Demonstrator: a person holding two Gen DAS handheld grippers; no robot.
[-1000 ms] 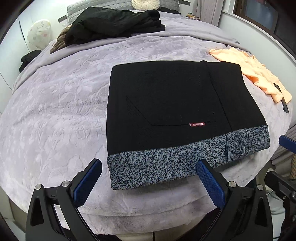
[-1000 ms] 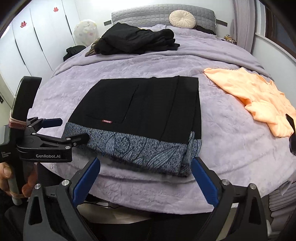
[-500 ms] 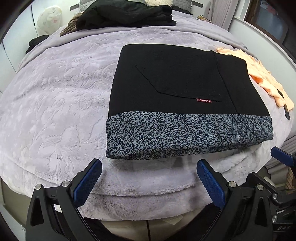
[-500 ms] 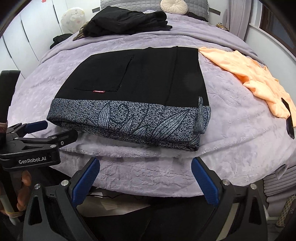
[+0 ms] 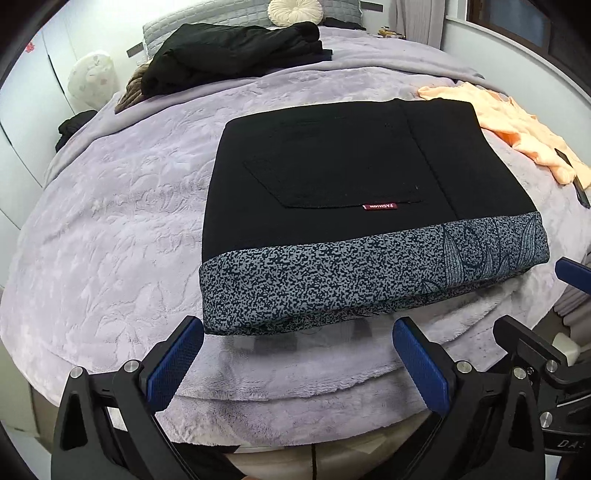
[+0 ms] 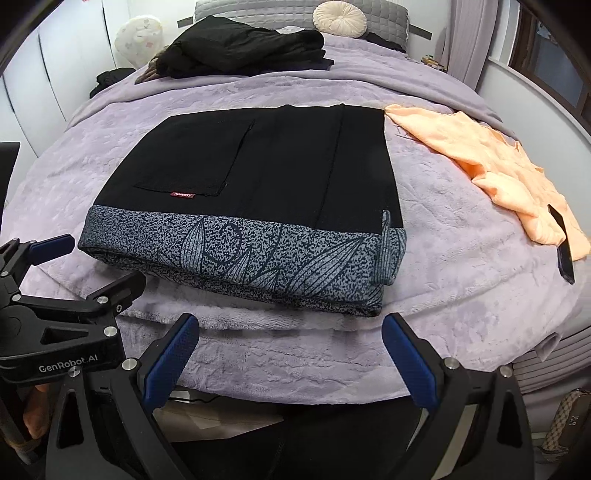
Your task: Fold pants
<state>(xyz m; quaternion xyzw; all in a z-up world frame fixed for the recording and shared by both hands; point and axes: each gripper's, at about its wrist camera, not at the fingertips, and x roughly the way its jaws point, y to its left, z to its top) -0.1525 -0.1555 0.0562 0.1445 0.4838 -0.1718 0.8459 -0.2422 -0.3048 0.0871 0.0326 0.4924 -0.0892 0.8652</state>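
The black pants (image 5: 354,173) lie folded into a flat rectangle on the bed, with a grey speckled leaf-print band along the near edge and a small red label. They also show in the right wrist view (image 6: 258,184). My left gripper (image 5: 297,362) is open and empty, just short of the band's near edge. My right gripper (image 6: 290,354) is open and empty, just short of the band's near right corner. The left gripper's body shows at the left of the right wrist view (image 6: 66,306).
The bed's lilac blanket (image 5: 110,240) ends close in front of the grippers. A pile of black clothes (image 5: 229,51) lies at the back. An orange garment (image 6: 491,166) and a dark phone (image 6: 563,247) lie to the right. A round cushion (image 6: 340,18) sits by the headboard.
Both grippers have moved closer to the near edge of the folded pants and now sit lower. Both stay open. The pants have not moved.
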